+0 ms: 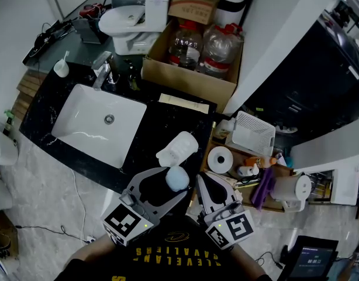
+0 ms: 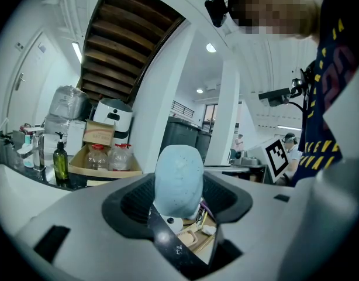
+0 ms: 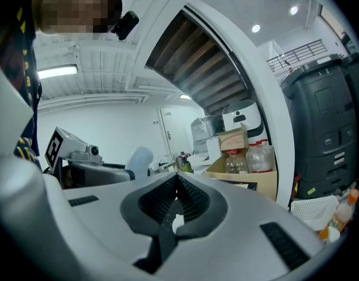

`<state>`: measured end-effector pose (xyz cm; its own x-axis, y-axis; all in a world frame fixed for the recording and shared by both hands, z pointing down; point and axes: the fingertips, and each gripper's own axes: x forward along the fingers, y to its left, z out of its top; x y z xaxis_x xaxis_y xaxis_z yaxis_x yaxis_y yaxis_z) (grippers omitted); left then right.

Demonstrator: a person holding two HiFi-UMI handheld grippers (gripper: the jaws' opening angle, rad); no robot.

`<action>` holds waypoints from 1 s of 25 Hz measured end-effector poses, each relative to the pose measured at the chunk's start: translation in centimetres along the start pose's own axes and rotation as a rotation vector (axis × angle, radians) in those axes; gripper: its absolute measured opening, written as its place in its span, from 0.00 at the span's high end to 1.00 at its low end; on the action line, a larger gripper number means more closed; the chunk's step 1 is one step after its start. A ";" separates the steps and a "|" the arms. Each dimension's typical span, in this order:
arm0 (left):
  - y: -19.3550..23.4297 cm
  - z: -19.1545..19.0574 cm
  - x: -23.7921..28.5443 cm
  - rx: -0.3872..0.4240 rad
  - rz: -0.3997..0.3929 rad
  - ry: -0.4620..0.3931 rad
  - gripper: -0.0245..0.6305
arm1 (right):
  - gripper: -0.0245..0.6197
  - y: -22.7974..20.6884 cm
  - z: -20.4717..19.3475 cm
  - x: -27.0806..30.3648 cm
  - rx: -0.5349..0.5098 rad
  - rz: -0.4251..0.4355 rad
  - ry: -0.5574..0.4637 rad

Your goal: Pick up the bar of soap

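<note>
A pale blue oval bar of soap (image 1: pixel 178 178) (image 2: pixel 178 179) stands on end between the black pads of my left gripper (image 1: pixel 172 183) (image 2: pixel 178 201), which is shut on it and held up off the black counter (image 1: pixel 162 119), close to my chest. The soap (image 3: pixel 138 158) also shows at the left of the right gripper view. My right gripper (image 1: pixel 207 183) (image 3: pixel 177 202) is beside the left one, its jaws pressed together with nothing between them.
A white sink (image 1: pixel 100 122) with a chrome tap (image 1: pixel 102 66) is set in the counter. A white soap holder (image 1: pixel 178 149) lies near the counter's front. A cardboard box with water bottles (image 1: pixel 194 54), a toilet (image 1: pixel 130 25), a paper roll (image 1: pixel 220 158) and a white basket (image 1: pixel 252 133) stand around.
</note>
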<state>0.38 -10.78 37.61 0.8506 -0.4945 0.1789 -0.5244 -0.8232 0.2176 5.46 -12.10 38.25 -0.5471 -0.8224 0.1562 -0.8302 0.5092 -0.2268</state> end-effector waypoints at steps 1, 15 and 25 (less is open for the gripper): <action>0.0 0.0 0.0 0.004 -0.003 0.001 0.55 | 0.95 0.0 0.0 0.0 0.001 0.000 0.001; -0.1 0.4 0.4 0.004 -0.008 0.002 0.55 | 0.95 -0.3 0.2 0.0 -0.004 0.004 0.008; -0.1 0.2 0.3 0.000 -0.005 -0.001 0.55 | 0.95 -0.1 -0.1 -0.1 -0.003 0.005 0.009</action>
<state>0.70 -10.90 37.43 0.8531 -0.4907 0.1771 -0.5203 -0.8255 0.2186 5.58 -12.09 38.36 -0.5522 -0.8175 0.1637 -0.8277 0.5140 -0.2252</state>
